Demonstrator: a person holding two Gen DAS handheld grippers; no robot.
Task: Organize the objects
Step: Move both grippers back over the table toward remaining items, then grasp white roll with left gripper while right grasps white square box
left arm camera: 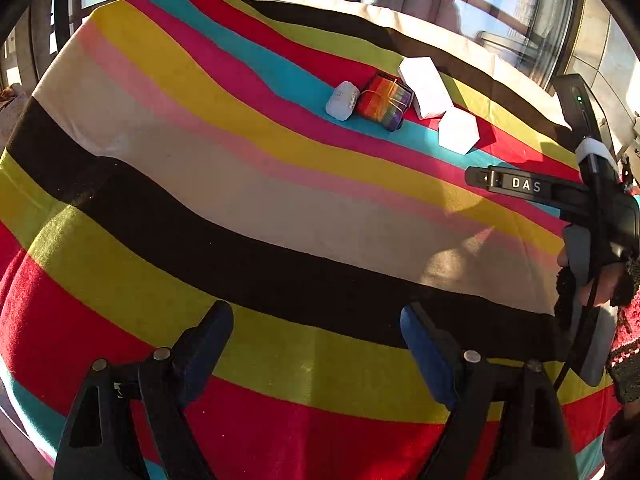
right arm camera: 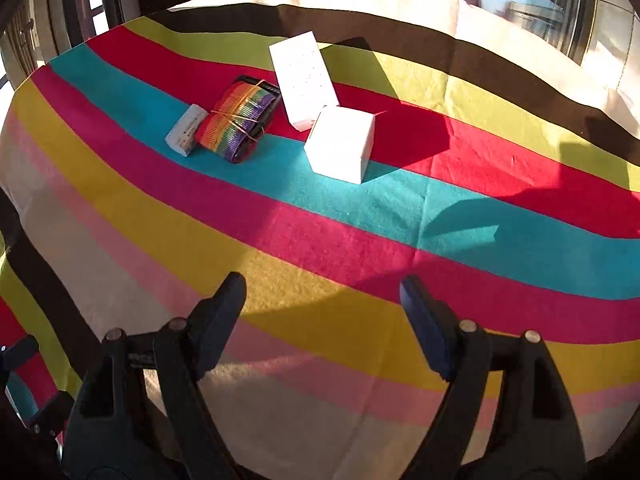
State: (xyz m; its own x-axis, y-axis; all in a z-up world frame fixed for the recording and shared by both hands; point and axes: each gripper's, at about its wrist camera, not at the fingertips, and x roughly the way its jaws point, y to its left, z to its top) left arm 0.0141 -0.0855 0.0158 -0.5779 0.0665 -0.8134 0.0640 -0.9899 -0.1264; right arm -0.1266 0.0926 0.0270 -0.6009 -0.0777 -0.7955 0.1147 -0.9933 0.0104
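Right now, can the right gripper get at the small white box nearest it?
Probably yes. The right gripper is open and empty, and only bare striped cloth lies between it and the small white box. The rainbow strap bundle sits off to the side, clear of that path.

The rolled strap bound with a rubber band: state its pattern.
Rainbow stripes, red through orange, green and purple, on the rolled strap; it shows best in the right wrist view.

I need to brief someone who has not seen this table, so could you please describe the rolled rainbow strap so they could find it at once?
On the striped tablecloth, four things sit in a row along the teal stripe. The strap is second from the left, between a small grey-white packet and a long white box. It is the only colourful one, a rainbow roll bound with a rubber band.
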